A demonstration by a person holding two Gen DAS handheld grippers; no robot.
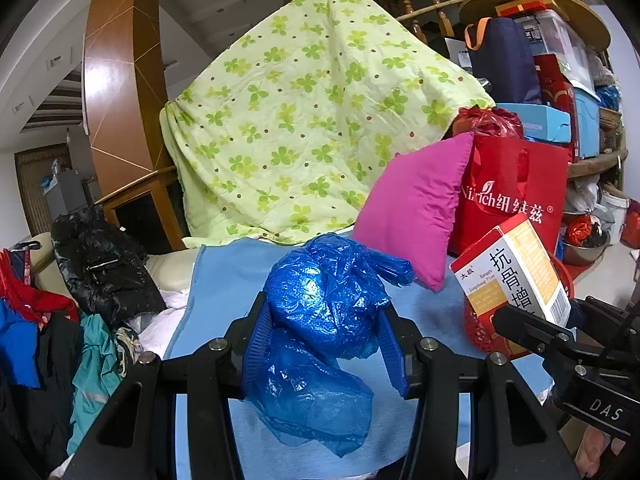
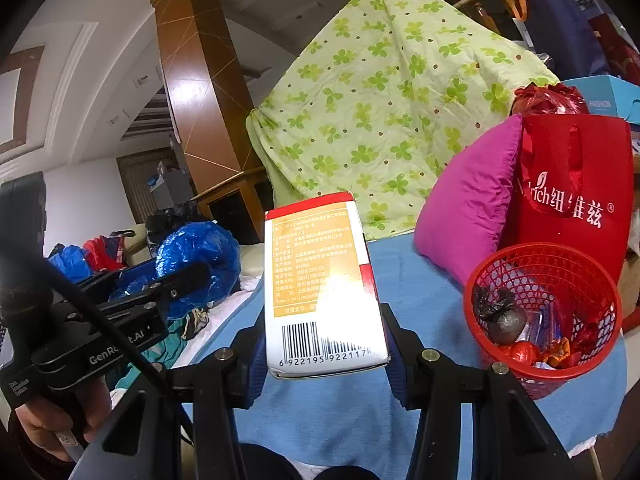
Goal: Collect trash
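Observation:
My left gripper [image 1: 324, 344] is shut on a crumpled blue plastic bag [image 1: 324, 304] and holds it above the blue blanket [image 1: 224, 276]. My right gripper [image 2: 324, 344] is shut on a white, orange and red medicine box [image 2: 320, 280], held upright above the same blanket. A red mesh basket [image 2: 540, 280] stands to the right of the box and holds several wrappers and a black bag. In the left wrist view the box [image 1: 512, 268] and the basket [image 1: 480, 332] show at the right, with the right gripper in front of them. In the right wrist view the blue bag [image 2: 200, 260] shows at the left.
A pink pillow [image 1: 412, 208] and a red tote bag [image 1: 516, 188] stand behind the basket. A green clover quilt [image 1: 304, 120] hangs at the back. A black jacket [image 1: 104, 268] and loose clothes [image 1: 96, 360] lie to the left.

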